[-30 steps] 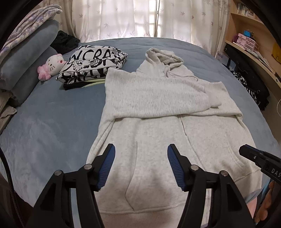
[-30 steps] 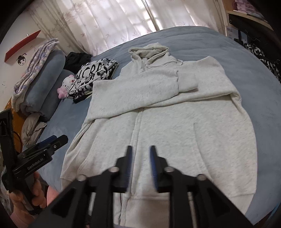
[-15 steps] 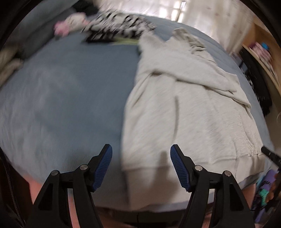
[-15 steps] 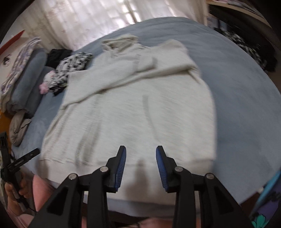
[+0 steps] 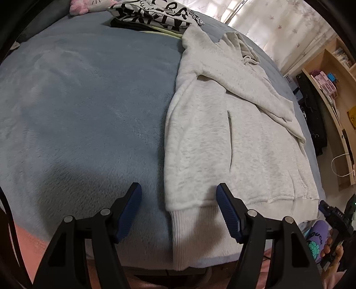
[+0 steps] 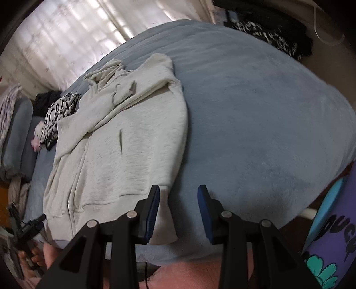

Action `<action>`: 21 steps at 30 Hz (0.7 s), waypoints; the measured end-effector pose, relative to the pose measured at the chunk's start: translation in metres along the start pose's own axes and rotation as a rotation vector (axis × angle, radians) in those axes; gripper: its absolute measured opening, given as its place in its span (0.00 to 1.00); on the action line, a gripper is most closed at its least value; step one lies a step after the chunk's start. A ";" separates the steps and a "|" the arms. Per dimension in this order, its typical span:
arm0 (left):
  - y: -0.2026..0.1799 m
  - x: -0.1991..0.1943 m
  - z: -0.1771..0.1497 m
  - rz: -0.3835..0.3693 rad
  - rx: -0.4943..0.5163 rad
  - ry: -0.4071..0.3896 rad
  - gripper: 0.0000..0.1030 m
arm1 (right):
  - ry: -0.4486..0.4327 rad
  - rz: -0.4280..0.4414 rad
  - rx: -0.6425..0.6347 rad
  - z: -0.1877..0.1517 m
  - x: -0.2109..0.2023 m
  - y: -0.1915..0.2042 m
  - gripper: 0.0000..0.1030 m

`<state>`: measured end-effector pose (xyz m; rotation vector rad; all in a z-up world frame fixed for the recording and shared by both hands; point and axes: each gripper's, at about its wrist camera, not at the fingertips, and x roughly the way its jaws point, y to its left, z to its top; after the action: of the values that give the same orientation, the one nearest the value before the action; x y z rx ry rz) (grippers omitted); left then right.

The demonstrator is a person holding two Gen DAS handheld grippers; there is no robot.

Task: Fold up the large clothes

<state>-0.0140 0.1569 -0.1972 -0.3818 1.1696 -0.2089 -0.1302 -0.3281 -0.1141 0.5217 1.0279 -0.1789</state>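
A light grey hoodie [image 5: 222, 133] lies flat, front up, on the blue bed [image 5: 77, 111], both sleeves folded across its chest. My left gripper [image 5: 178, 200] is open just above the hoodie's left bottom corner. The ribbed hem [image 5: 193, 224] lies between its blue pads, which do not touch it. My right gripper [image 6: 179, 195] is open over the right bottom corner of the hoodie [image 6: 124, 155]. The hem [image 6: 164, 224] there sits by its left pad, not pinched. Each view shows the other gripper at its edge: the right gripper [image 5: 336, 215] and the left gripper [image 6: 29, 226].
A folded black-and-white printed garment [image 5: 155, 15] and a pink plush toy [image 5: 80, 6] lie at the head of the bed. Grey pillows [image 6: 15, 137] stand beyond them. Wooden shelves [image 5: 333, 73] and dark clothes [image 5: 311, 111] line the right side. A person's purple garment [image 6: 329, 233] is close by.
Both grippers have moved apart from the middle of the hem to its two corners and sunk closer to the bed. Their jaws stand slightly wider than before.
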 end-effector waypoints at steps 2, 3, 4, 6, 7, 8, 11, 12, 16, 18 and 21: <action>-0.002 0.000 0.004 0.002 -0.005 -0.002 0.66 | 0.002 0.008 0.017 0.001 0.001 -0.001 0.34; -0.002 -0.002 0.006 0.012 0.000 -0.008 0.66 | -0.001 0.007 0.011 0.002 0.001 0.001 0.34; -0.005 -0.004 0.009 0.028 0.013 -0.020 0.66 | -0.006 0.004 -0.002 0.005 0.000 0.006 0.34; -0.013 -0.007 0.016 0.046 0.046 -0.037 0.66 | -0.028 0.003 -0.033 0.012 -0.001 0.016 0.34; -0.017 -0.010 0.020 0.047 0.058 -0.043 0.66 | -0.043 0.001 -0.054 0.017 -0.003 0.022 0.34; -0.022 -0.012 0.025 0.044 0.070 -0.053 0.66 | -0.054 0.003 -0.072 0.023 -0.003 0.029 0.34; -0.035 -0.016 0.041 0.038 0.101 -0.075 0.66 | -0.072 0.022 -0.106 0.041 -0.001 0.045 0.34; -0.037 -0.015 0.047 0.043 0.108 -0.076 0.66 | -0.076 0.033 -0.113 0.046 0.000 0.050 0.34; -0.062 -0.010 0.082 0.055 0.188 -0.085 0.66 | -0.084 0.048 -0.165 0.074 0.013 0.076 0.34; -0.077 -0.006 0.104 0.061 0.232 -0.097 0.66 | -0.079 0.056 -0.181 0.085 0.021 0.088 0.34; -0.099 0.002 0.143 0.044 0.269 -0.099 0.66 | -0.077 0.063 -0.215 0.108 0.035 0.110 0.34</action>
<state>0.1230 0.0917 -0.1113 -0.1279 1.0351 -0.3017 0.0130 -0.2827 -0.0631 0.3483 0.9410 -0.0310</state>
